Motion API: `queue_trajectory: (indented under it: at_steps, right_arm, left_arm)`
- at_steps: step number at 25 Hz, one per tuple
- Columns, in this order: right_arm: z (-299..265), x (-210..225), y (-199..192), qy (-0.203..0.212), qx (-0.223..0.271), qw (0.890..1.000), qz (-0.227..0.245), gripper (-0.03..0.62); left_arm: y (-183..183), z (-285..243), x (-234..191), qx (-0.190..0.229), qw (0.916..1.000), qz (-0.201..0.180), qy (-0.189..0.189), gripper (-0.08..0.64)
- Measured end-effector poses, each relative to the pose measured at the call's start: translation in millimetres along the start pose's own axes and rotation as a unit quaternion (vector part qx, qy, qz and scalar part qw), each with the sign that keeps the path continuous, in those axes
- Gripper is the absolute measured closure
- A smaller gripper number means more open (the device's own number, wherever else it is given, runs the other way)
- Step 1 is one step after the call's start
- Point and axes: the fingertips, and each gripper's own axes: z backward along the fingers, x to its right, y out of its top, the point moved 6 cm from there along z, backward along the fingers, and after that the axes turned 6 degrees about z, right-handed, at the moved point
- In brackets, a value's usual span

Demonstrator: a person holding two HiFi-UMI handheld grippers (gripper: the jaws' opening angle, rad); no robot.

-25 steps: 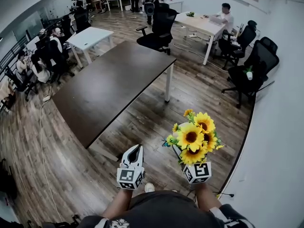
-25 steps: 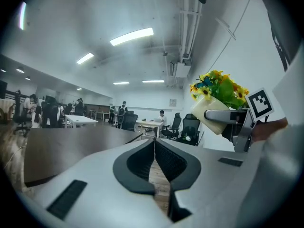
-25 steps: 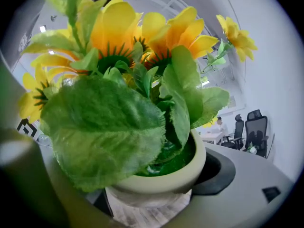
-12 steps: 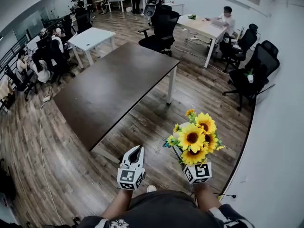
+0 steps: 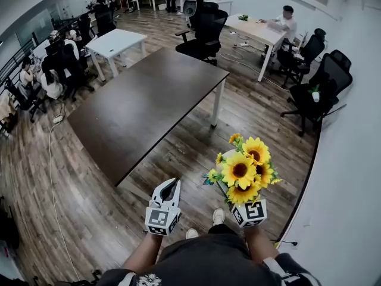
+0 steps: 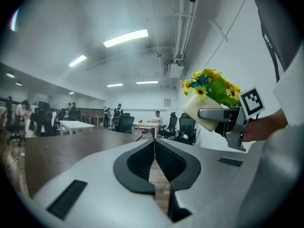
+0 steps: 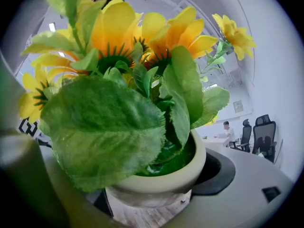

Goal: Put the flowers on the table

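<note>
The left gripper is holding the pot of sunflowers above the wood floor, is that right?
No. The right gripper holds the pot of sunflowers above the wood floor, as the right gripper view shows; the left gripper has its jaws together, empty.

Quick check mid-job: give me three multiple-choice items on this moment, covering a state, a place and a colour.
1. The left gripper has its jaws: A wide apart; B together, empty; C shut on a stem.
2. The flower pot is: A in the left gripper; B in the right gripper; C in neither.
3. The petals are: A red; B yellow; C white.
Answers: 1 B, its jaws meet with nothing between; 2 B, the pot sits between its jaws; 3 B, every bloom is yellow.
</note>
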Motion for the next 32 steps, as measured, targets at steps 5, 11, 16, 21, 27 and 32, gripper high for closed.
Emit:
queue_trajectory:
  at_steps: [5, 11, 16, 21, 27, 32]
  right_arm:
    - [-21, 8, -6, 0.011, -0.002, 1.000, 0.000, 0.055]
    - [-57, 29, -15, 0.031, 0.005, 0.999, 0.007, 0.055]
    - [-79, 44, -26, 0.048, 0.010, 0.999, 0.015, 0.055]
    - [-136, 92, -27, 0.063, 0.008, 0.998, 0.012, 0.055]
    - [-174, 124, -35, 0.085, 0.013, 0.996, 0.012, 0.055]
    - [-199, 150, -44, 0.100, 0.015, 0.995, -0.009, 0.055]
  left_arm:
    - [5, -21, -8, 0.005, 0.9998, -0.002, 0.022, 0.552]
    - [6, -61, -18, 0.007, 0.9992, 0.001, 0.039, 0.552]
    - [1, -91, -23, 0.006, 0.9988, -0.001, 0.049, 0.552]
    - [12, -156, -34, -0.003, 0.9975, 0.007, 0.070, 0.552]
    - [16, -197, -40, -0.006, 0.9950, 0.007, 0.099, 0.552]
    - [19, -227, -42, -0.002, 0.9920, 0.006, 0.126, 0.552]
